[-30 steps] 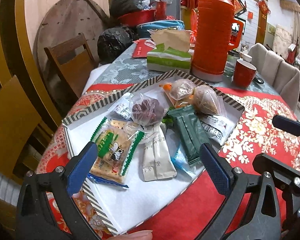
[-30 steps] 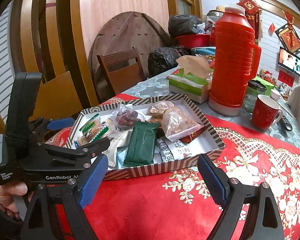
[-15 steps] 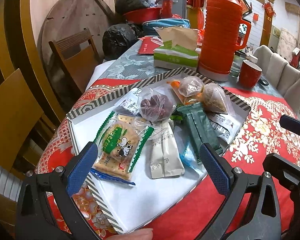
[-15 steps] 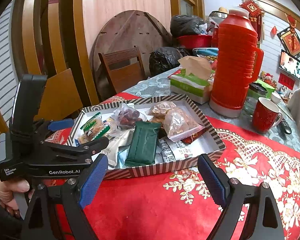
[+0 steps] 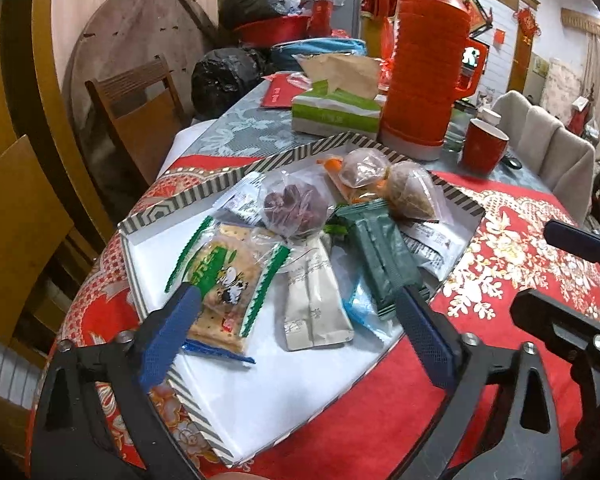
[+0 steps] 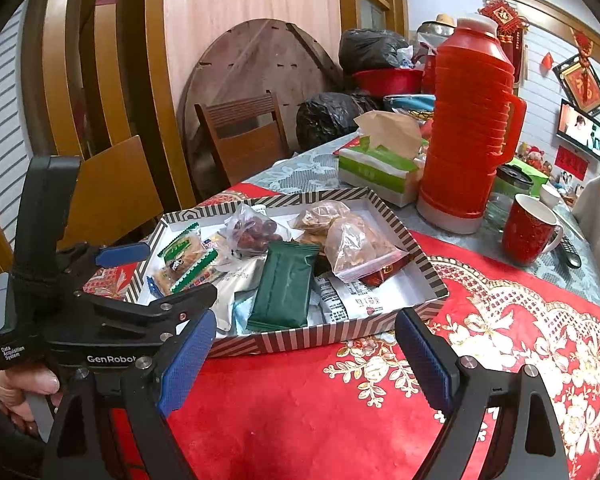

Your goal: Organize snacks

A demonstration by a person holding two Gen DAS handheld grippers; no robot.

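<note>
A striped shallow box on the red tablecloth holds several snacks: a green-edged cracker pack, a bag of red dates, beige sachets, a dark green pack and clear bags of nuts. My left gripper is open, low over the box's near part, its left pad by the cracker pack. My right gripper is open and empty over the tablecloth in front of the box.
A red thermos, green tissue box and red mug stand behind the box. Wooden chairs stand at the table's left. Black bags lie at the far end.
My left gripper has moved forward and lower over the box, closer to the cracker pack. My right gripper has barely moved. Both stay open.
</note>
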